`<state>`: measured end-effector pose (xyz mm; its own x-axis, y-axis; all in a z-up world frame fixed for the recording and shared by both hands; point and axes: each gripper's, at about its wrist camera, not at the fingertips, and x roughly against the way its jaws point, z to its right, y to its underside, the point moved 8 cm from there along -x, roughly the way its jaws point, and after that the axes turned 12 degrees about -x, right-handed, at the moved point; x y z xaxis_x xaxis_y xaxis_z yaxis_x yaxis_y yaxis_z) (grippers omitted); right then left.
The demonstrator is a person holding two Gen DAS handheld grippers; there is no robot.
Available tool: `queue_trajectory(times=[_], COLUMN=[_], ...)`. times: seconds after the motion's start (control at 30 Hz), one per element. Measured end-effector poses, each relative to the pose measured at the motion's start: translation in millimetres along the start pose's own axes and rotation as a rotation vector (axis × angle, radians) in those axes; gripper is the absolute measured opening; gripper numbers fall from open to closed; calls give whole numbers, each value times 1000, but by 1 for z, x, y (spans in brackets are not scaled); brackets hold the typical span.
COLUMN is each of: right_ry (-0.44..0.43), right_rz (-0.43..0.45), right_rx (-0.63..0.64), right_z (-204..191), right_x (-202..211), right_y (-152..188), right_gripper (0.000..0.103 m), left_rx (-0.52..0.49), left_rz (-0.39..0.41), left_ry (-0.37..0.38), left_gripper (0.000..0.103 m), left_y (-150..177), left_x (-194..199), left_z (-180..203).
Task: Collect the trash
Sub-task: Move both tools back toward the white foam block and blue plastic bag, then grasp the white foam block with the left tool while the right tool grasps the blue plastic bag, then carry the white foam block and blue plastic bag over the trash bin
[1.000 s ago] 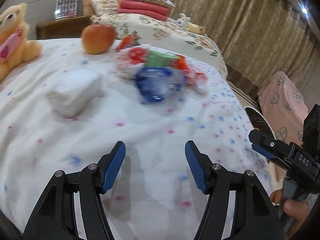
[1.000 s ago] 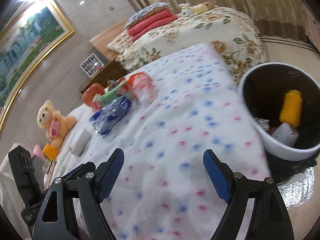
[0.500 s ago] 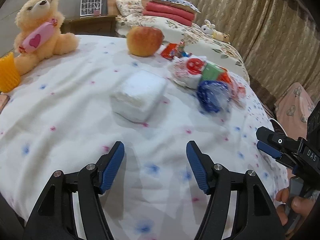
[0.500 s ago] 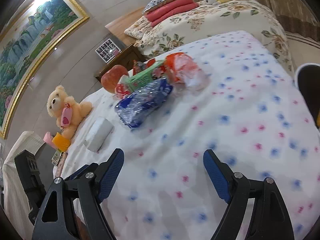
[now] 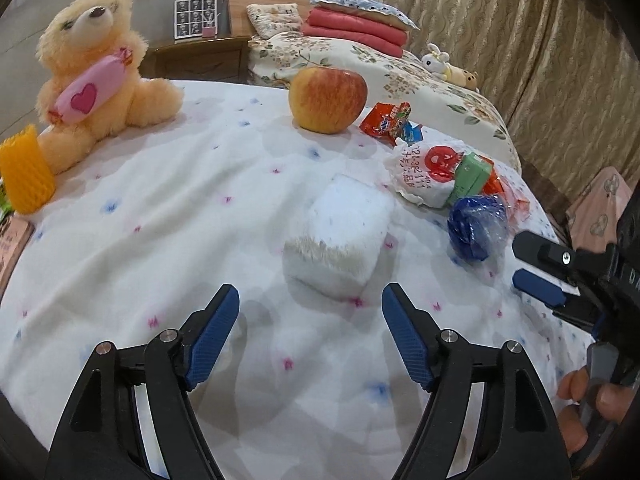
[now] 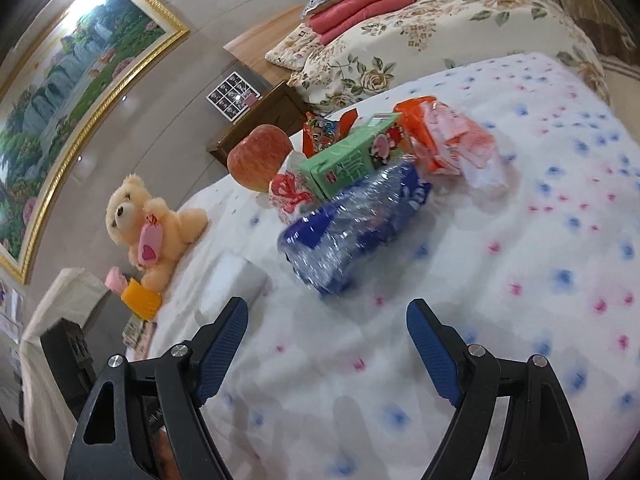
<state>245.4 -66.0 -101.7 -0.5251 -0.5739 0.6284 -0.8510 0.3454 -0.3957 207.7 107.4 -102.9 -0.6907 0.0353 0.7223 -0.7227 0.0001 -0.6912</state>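
Though near the tissue pack [image 5: 340, 236], left tool [image 5: 310, 334] agape, empty.

One apple [image 5: 327, 100], one teddy bear [image 5: 92, 76], perhaps five wrappers [image 5: 386, 119].

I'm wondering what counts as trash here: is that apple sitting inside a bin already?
No, the apple rests on the white dotted bedspread, beside a red snack wrapper, with no bin around it.

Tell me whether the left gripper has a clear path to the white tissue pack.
Probably yes: the left gripper is open, and the white tissue pack lies just ahead with only bare bedspread between.
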Motion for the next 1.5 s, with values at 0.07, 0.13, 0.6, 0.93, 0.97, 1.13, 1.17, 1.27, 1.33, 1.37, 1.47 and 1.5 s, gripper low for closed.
queue_trajectory(times=[0.07, 0.13, 0.6, 0.93, 0.97, 1.13, 1.17, 1.27, 1.33, 1.37, 1.47, 1.5], right_ry=[-5, -15, -19, -14, -11, 32, 44, 95, 121, 139, 168, 177], right_rz=[1, 2, 22, 29, 40, 99, 112, 144, 158, 169, 198, 210], right_rx=[-19, -42, -130, -39, -29, 38, 57, 100, 114, 117, 106, 101], right_z=[-1, -1, 11, 19, 22, 29, 32, 42, 49, 55, 70, 74], right_x=[-6, -9, -27, 7, 16, 48, 55, 72, 80, 87, 103, 108], right_y=[-4, -8, -28, -13, -12, -11, -10, -9, -8, -8, -9, -9], right_gripper=[83, 83, 62, 53, 53, 53, 53, 53, 53, 53, 53, 53], left_rx=[-8, -4, -14, -21, -22, -36, -41, -62, -67, -71, -90, -100], left_rz=[-1, -5, -37, -15, -14, -14, -14, -14, -12, -10, -8, -6], left_ry=[3, 10, 32, 57, 67, 122, 132, 168, 187, 202, 232, 239], left_gripper=[76, 76, 55, 47, 47, 47, 47, 47, 47, 47, 47, 47], left_y=[-4, -8, -15, -11, -9, -1, 0, 2, 2, 2, 0, 0], left_x=[-3, -7, -23, -13, -11, -3, -2, 1, 3, 4, 7, 8], left_z=[-1, -3, 1, 18, 23, 53, 60, 84, 96, 104, 122, 129])
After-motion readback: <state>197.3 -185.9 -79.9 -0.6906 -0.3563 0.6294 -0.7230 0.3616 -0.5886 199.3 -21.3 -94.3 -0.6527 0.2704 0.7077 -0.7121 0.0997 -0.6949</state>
